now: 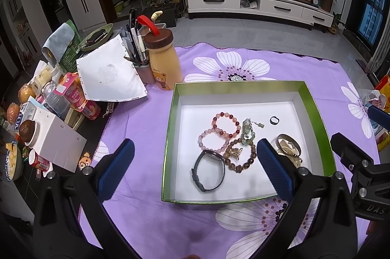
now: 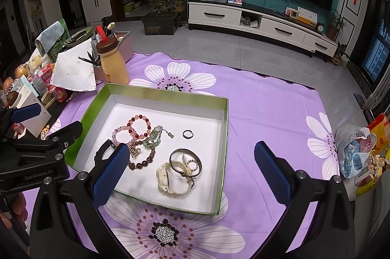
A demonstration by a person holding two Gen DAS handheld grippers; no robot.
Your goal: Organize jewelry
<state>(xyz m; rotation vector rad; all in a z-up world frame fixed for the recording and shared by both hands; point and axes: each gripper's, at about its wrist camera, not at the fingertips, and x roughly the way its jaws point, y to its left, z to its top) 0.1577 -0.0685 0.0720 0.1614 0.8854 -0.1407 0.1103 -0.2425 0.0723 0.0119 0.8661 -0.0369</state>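
A shallow green box (image 1: 170, 137) (image 2: 225, 137) with a white floor lies on the purple flowered cloth. Inside it are a red and pink bead bracelet (image 1: 225, 126) (image 2: 139, 125), a brown bead bracelet (image 1: 240, 156) (image 2: 143, 161), a jade chain (image 1: 247, 131) (image 2: 153, 138), a dark ring (image 1: 274, 120) (image 2: 187, 134), a black wristband (image 1: 208, 170) (image 2: 104, 151), a metal bangle (image 1: 286, 142) (image 2: 185, 161) and a cream watch (image 2: 168, 179). My left gripper (image 1: 195, 168) hangs open above the box's near-left part. My right gripper (image 2: 192, 171) is open too, straddling the box's right wall. Both hold nothing.
A yellow bear bottle (image 1: 164, 59) (image 2: 113, 61), a pen cup (image 1: 143, 71), a white sheet (image 1: 109, 76) and snack clutter (image 1: 48, 112) crowd the table's left. A plastic bag (image 2: 355, 151) and boxes sit at the right edge. Purple cloth (image 2: 268, 112) lies bare right of the box.
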